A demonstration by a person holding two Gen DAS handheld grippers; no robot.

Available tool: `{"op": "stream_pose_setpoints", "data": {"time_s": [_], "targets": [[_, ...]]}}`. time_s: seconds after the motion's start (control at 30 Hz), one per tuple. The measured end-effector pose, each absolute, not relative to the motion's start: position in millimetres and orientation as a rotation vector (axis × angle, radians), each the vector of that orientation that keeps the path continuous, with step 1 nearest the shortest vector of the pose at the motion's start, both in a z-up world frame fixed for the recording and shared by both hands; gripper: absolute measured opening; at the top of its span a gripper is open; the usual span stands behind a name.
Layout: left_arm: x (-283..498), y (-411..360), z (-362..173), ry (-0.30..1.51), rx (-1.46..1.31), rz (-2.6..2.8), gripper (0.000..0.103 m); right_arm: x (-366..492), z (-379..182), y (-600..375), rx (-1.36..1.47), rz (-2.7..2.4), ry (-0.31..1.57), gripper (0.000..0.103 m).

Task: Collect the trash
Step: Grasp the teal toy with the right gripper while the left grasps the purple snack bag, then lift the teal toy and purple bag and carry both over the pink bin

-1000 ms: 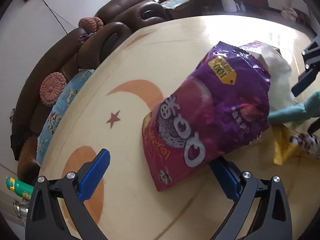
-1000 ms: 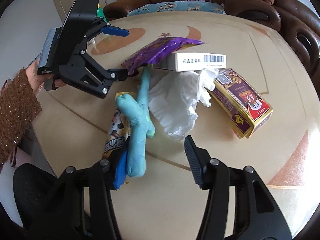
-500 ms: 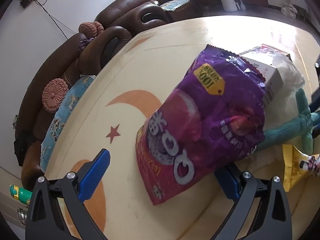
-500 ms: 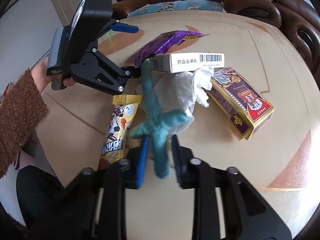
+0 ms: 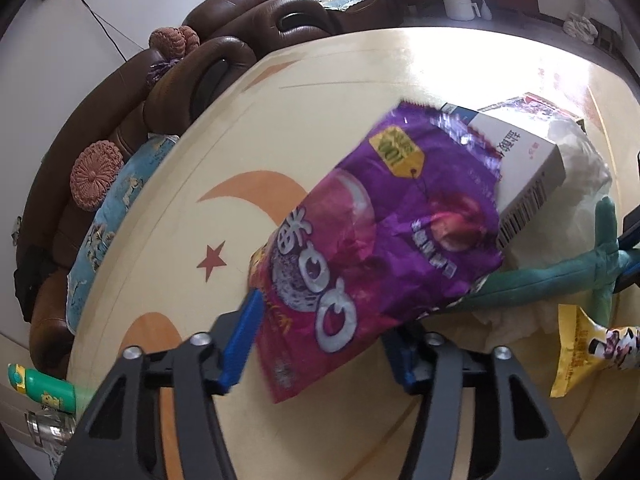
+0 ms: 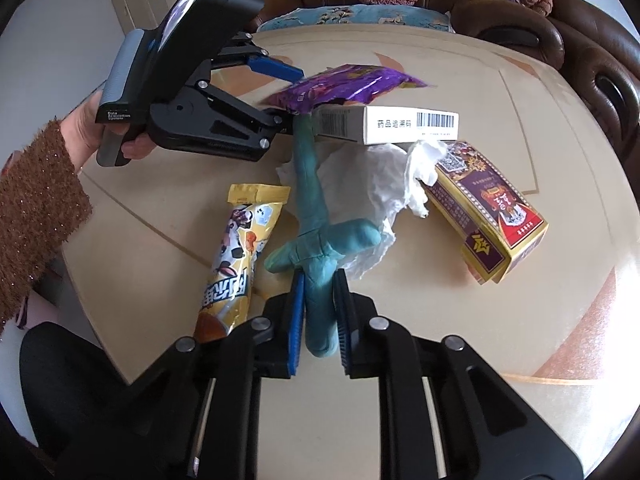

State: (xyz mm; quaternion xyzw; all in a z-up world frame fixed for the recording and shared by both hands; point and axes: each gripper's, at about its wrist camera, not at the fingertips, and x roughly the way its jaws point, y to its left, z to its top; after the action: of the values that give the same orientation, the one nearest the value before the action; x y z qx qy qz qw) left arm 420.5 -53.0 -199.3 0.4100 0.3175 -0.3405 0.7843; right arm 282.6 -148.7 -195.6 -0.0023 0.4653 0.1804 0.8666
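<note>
Purple snack bag (image 5: 384, 240) and teal rubbery strip (image 6: 316, 240) taken up, nothing binned yet.
My left gripper (image 5: 320, 344) pinches the bag's lower edge above the table (image 5: 320, 80); my right gripper (image 6: 318, 312) clamps the strip. Tissue (image 6: 372, 184), white box (image 6: 388, 124), gold carton (image 6: 488, 216), yellow wrapper (image 6: 240, 248) remain.

I can read "QQ" and a "100" tag on the purple snack bag (image 5: 384, 236); the white box (image 6: 400, 124) past my tongs says 药品追溯码 beside a barcode.
</note>
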Motion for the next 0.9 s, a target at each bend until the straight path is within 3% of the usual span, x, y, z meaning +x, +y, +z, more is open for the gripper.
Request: {"op": "stream_pose_setpoints", "data": {"time_s": [0.03,0.27,0.5,0.9], "targets": [[420.6,-53.1,-199.3,0.694,0.884,-0.734,0.043,282.1,-195.5,-148.8,-0.003,0.377,0.974,0.016],[423.9,-49.7,-193.6,0.718,0.868,-0.715,0.032,278.6,-193.1,-148.4,-0.021,0.368,0.969,0.016],[419.8,-39.0,-182.9,0.710,0.844,-0.700,0.014,270.8,-188.1,-148.5,-0.028,0.362,0.951,0.016],[403.0,-18.9,-163.3,0.687,0.739,-0.735,0.012,261.5,-171.9,-151.0,-0.020,0.351,0.920,0.016]]}}
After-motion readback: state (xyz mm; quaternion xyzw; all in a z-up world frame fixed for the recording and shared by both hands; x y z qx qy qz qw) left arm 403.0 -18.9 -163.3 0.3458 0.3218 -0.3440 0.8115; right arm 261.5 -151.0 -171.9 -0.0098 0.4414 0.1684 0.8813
